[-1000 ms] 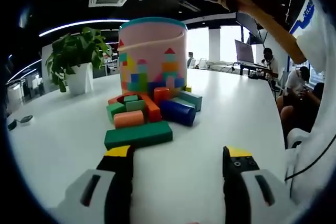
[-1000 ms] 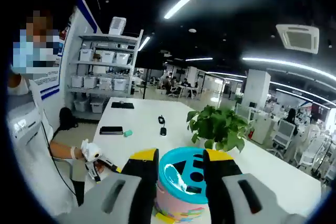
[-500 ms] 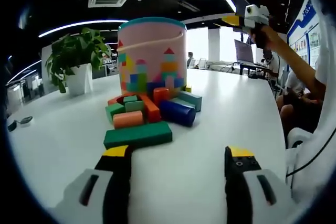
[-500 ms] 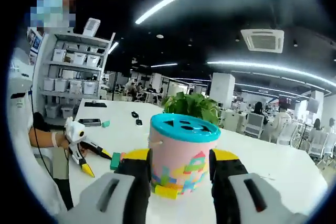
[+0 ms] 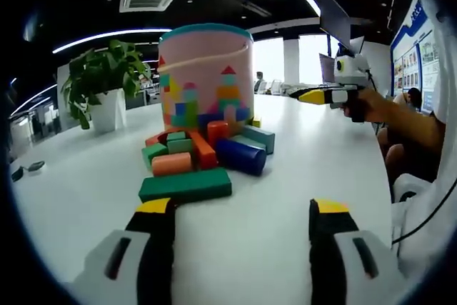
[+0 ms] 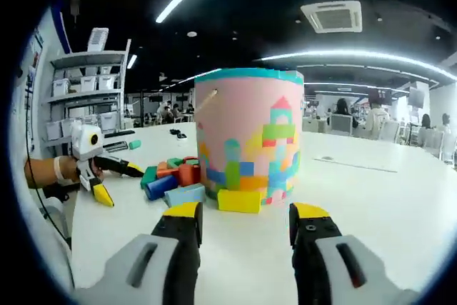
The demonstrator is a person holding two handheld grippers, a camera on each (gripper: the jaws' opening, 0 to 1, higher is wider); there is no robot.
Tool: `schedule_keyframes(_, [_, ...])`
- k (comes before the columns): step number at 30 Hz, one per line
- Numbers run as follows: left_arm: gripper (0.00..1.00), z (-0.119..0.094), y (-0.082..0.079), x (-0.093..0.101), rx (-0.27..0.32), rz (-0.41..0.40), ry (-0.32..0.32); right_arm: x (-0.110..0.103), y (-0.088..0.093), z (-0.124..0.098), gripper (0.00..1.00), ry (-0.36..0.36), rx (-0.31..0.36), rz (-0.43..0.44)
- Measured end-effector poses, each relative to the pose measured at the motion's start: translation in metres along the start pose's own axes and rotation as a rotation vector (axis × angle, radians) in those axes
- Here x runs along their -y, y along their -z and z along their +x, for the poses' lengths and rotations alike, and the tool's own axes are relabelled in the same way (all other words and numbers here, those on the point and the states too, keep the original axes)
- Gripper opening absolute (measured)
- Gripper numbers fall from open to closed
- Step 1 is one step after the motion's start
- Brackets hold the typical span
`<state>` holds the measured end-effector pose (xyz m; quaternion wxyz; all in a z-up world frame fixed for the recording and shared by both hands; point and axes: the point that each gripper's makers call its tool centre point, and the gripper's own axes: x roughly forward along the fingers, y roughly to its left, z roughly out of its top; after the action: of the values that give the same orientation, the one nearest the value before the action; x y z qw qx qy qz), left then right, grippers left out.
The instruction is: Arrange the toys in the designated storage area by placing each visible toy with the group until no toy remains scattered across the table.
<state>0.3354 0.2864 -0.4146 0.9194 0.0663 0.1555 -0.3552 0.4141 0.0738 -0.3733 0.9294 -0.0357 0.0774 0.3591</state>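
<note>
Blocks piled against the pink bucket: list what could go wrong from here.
1. The blue cylinder block lies on its side at the pile's edge; a nudge from the open left tongs could probably roll it across the white table.
2. The long green rectangular block lies nearest the left tongs; pushing it might scatter the orange block behind it.
3. The yellow block leans against the pink cylindrical bucket; the open right tongs could shove either one.

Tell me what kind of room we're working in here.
Likely an open-plan office: long white tables, a ceiling air-con vent, shelving with storage boxes, and people seated at desks behind.
</note>
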Motion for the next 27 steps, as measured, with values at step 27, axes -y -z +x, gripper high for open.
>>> schedule_keyframes(27, [0.89, 0.002, 0.005, -0.003, -0.016, -0.001, 0.042, -0.018, 0.004, 0.058, 0.54, 0.031, -0.071, 0.003])
